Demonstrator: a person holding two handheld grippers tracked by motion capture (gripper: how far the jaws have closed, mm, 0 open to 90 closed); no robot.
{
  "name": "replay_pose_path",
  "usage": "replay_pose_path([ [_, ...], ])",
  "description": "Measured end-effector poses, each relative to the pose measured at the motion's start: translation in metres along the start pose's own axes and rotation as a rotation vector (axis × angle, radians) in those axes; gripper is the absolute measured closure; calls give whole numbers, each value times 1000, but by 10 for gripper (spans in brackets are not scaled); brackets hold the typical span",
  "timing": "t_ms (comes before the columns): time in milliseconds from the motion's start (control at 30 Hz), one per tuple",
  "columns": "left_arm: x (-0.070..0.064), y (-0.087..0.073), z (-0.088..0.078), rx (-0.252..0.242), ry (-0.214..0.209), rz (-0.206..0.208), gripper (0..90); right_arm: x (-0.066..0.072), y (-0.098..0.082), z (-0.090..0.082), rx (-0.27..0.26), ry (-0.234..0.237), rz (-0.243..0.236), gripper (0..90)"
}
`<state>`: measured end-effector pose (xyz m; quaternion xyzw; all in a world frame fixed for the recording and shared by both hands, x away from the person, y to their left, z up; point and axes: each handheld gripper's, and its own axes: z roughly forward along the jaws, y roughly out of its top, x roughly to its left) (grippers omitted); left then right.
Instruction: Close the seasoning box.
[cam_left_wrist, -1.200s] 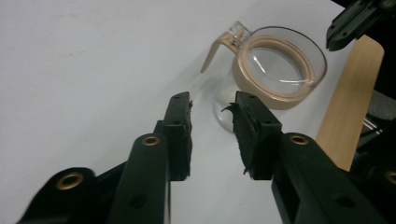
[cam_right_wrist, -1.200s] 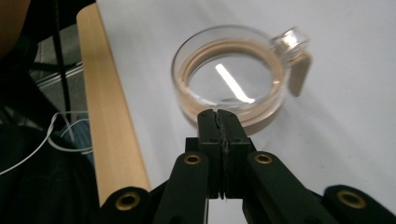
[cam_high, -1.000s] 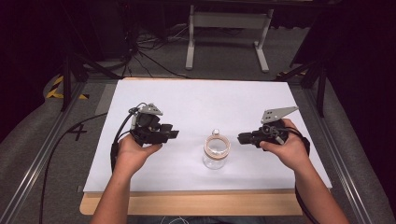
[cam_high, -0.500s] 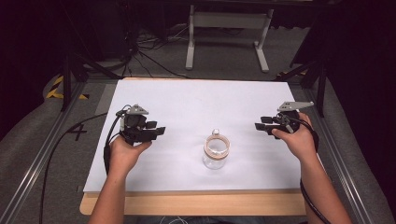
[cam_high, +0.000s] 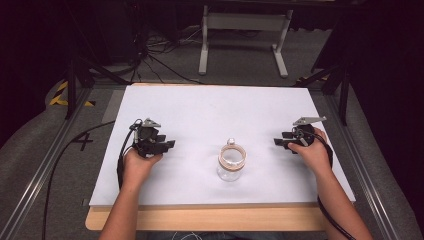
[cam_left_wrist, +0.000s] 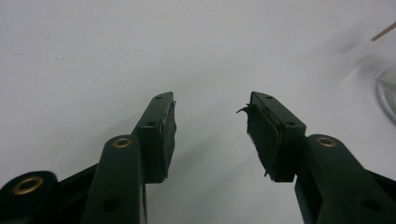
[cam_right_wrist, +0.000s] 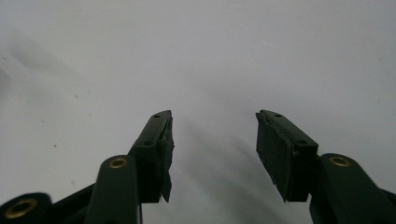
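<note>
- A clear glass jar (cam_high: 232, 163) stands upright on the white surface (cam_high: 210, 112), between both hands.
- Left claw (cam_high: 169, 144) is spread, gripping nothing, well left of it.
- Right claw (cam_high: 278, 142) is likewise spread and empty, well right.

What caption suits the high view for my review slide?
A person holds the left gripper and right gripper open either side of a clear glass jar.

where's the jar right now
In the high view the jar stands on the white sheet near the table's front edge, about midway between the left gripper and the right gripper, touching neither.
</note>
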<state>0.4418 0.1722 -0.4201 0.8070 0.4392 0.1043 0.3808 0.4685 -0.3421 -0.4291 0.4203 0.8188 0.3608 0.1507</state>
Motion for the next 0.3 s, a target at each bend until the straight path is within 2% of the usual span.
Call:
replay_pose_path([
  [33, 0, -1, 2, 0, -5, -7, 519, 0, -2, 2, 5, 2, 4, 461],
  [133, 0, -5, 9, -8, 28, -9, 513, 1, -4, 8, 2, 1, 5, 446],
  [200, 0, -6, 12, -1, 26, -16, 504, 2, -3, 8, -1, 5, 0, 445],
  [233, 0, -6, 11, 4, 30, -12, 497, 4, -2, 7, -18, 12, -1, 445],
  [267, -1, -6, 10, -13, 36, -2, 486, 6, 0, 6, -40, 23, -2, 445],
  [300, -1, -6, 10, -13, 36, -2, 468, 6, 0, 6, -40, 23, -2, 445],
])
